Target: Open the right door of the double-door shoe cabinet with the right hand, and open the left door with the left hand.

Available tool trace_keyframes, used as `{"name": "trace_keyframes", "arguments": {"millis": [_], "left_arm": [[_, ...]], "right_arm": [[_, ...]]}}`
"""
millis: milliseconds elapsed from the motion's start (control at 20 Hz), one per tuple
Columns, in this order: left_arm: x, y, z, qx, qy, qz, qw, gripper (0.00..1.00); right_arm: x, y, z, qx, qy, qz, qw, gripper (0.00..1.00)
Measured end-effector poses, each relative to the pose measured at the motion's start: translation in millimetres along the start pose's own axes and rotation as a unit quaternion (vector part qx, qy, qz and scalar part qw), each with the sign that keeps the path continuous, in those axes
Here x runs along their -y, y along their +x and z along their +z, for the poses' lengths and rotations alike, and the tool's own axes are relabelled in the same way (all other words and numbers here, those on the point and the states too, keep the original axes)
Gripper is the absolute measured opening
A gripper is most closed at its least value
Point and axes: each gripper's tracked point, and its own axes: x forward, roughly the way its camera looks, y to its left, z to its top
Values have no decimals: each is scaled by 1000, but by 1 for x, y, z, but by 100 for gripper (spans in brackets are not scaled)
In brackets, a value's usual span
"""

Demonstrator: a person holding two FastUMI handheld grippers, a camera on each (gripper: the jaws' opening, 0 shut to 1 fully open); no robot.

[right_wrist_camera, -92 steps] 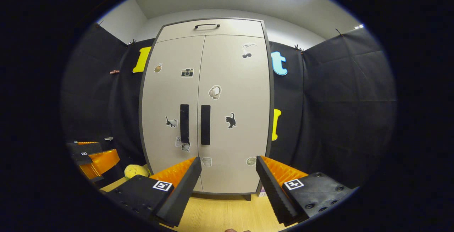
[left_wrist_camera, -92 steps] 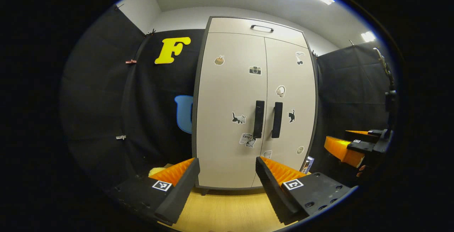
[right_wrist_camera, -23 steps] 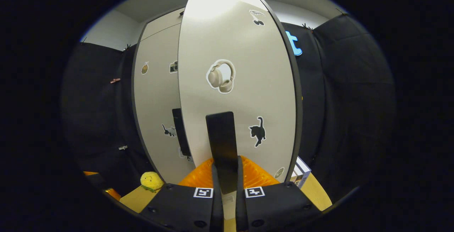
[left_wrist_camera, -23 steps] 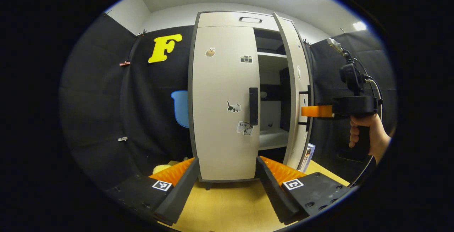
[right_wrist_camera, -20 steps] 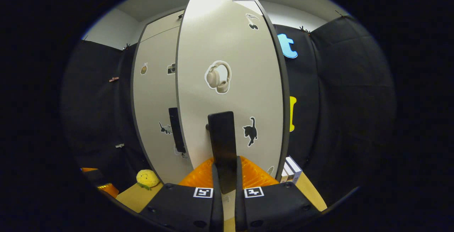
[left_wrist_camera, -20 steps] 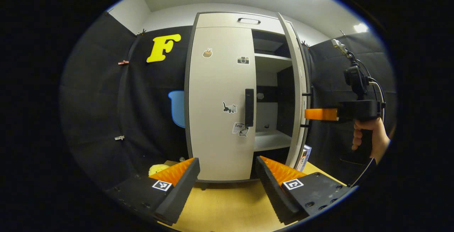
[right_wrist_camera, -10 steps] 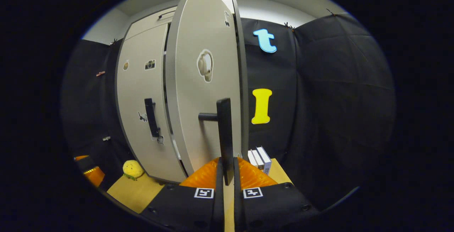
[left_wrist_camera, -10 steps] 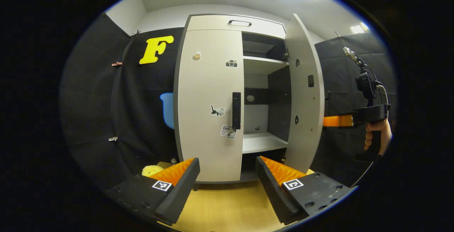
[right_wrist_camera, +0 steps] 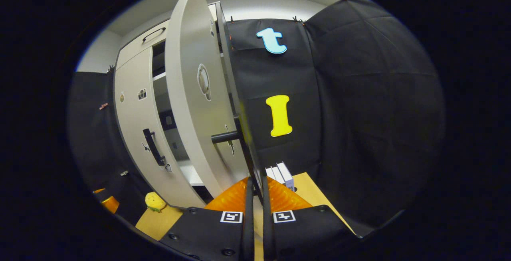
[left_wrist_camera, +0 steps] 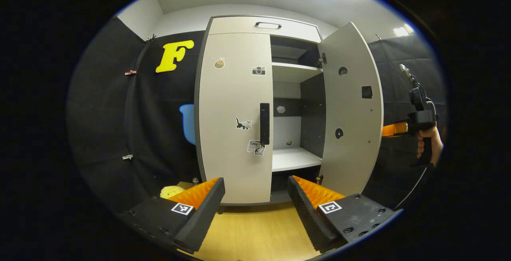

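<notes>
Shoe cabinet (left_wrist_camera: 263, 27): stands upright at the back edge of the wooden floor (left_wrist_camera: 255, 233), against the black cloth wall.
Right door (left_wrist_camera: 351, 105): swung wide open on its hinges, its inner face turned toward the left gripper view; in the right gripper view its outer face (right_wrist_camera: 191, 105) shows at a steep angle, with a headphone sticker (right_wrist_camera: 203, 82) on it.
Right door handle (right_wrist_camera: 245, 149): a dark vertical bar on a short post, standing between the right gripper's fingers.
Right gripper (right_wrist_camera: 255, 197): fingers drawn nearly together and pressing on the handle bar from both sides; in the left gripper view it shows past the open door's edge (left_wrist_camera: 395, 129), held by a hand (left_wrist_camera: 429, 143).
Cabinet interior: white shelves (left_wrist_camera: 293, 159) and a dark side panel, visible through the open right half.
Left door (left_wrist_camera: 235, 113): closed flush with the cabinet front, bearing a cat sticker (left_wrist_camera: 242, 123) and a camera sticker (left_wrist_camera: 258, 70).
Left door handle (left_wrist_camera: 264, 123): dark vertical bar at the door's inner edge, untouched.
Left gripper (left_wrist_camera: 255, 201): fingers spread wide apart, holding nothing, well short of the cabinet, above the floor.
Yellow plush toy (right_wrist_camera: 155, 202): on the floor by the cabinet's left front corner.
Boxes (right_wrist_camera: 279, 175): standing upright on the floor beside the cabinet's right side.
</notes>
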Motion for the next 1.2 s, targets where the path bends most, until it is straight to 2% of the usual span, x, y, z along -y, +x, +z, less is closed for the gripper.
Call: {"name": "trace_keyframes", "arguments": {"millis": [50, 250, 350, 700, 850, 1000, 1100, 1200], "left_arm": [[3, -1, -1, 0, 0, -2, 1000, 98], [3, -3, -2, 2, -5, -8, 1000, 98], [0, -3, -3, 2, -9, -11, 1000, 98], [-26, 3, -9, 5, 0, -23, 1000, 98], [-41, 3, -15, 2, 0, -26, 1000, 98], [-45, 0, -16, -1, -28, -53, 998, 98], [-55, -2, -24, -21, -39, -56, 997, 98], [-70, -2, -25, -22, -45, -42, 998, 98]], "right_arm": [[-5, -5, 0, -4, -4, 3, 1000, 6], [-2, -15, 1, 3, -36, -21, 999, 6], [-8, -25, 5, 8, -24, -15, 1000, 6], [-35, -87, 1, 33, -18, -35, 999, 5], [-62, -107, -4, 50, -33, -44, 997, 5], [-101, -113, -12, 59, -44, -39, 997, 5], [-129, -113, -17, 64, -41, -23, 997, 5], [-160, -105, -21, 66, -39, 0, 997, 5]]}}
